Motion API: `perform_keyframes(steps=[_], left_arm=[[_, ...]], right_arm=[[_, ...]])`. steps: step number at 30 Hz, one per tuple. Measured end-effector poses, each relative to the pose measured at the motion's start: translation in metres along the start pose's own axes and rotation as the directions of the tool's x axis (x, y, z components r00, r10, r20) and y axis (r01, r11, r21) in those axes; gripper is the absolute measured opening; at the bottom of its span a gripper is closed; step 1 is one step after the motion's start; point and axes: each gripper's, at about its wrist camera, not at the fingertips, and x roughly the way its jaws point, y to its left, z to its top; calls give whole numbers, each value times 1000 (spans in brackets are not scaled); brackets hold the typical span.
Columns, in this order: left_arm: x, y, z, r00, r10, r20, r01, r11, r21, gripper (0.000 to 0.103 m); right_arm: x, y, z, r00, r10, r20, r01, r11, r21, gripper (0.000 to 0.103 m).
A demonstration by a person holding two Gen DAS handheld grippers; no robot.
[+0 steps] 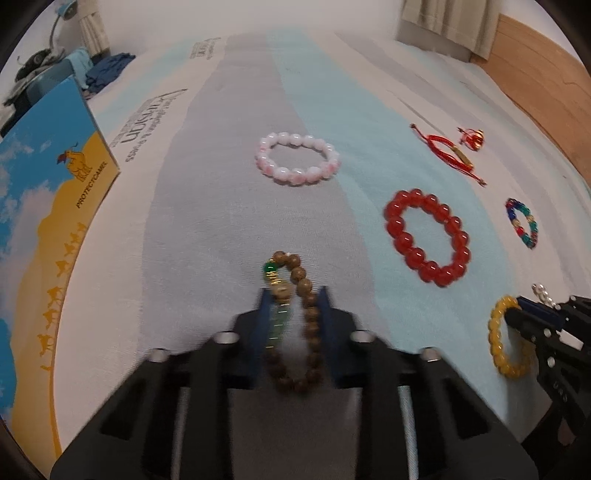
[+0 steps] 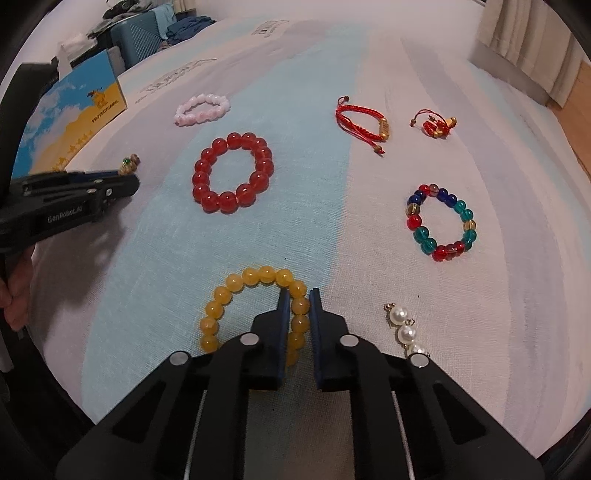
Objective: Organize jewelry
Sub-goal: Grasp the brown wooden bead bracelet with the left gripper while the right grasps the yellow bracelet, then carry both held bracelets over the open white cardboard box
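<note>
Pinching two bracelets on the striped cloth (image 2: pixel 332 229): left gripper (image 1: pixel 293 295) clamped on brown wooden-bead bracelet (image 1: pixel 308 314) near left, right gripper (image 2: pixel 297 295) clamped on yellow bead bracelet (image 2: pixel 221 299) near centre. Next, probably lifting both, keeping grip.

A blue and yellow box (image 1: pixel 55 206) with camel figures lies at the bed's (image 1: pixel 229 206) left edge. Folded blue clothes (image 1: pixel 107 72) sit beyond it; beige curtains (image 1: pixel 450 26) hang behind.

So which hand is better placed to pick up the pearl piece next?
Probably the right: the pearl piece lies just beside the right gripper. But it is shut on the yellow bracelet, which it must put down first.
</note>
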Motion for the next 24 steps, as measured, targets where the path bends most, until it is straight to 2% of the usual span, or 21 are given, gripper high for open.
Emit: perform_keyframes(steps=[1, 6, 24], left_arm=[[-1, 0, -1, 1000, -4, 0, 4, 1000, 1, 10], [-7, 2, -4, 999, -37, -1, 37, 999, -15, 10], [-50, -12, -7, 998, -53, 18, 53, 999, -10, 10]], right_arm=[[0, -1, 0, 1000, 7, -1, -7, 1000, 10, 9], [-5, -3, 0, 1000, 21, 5, -21, 1000, 20, 9], [-51, 1, 9, 995, 62, 80, -67, 996, 51, 9]])
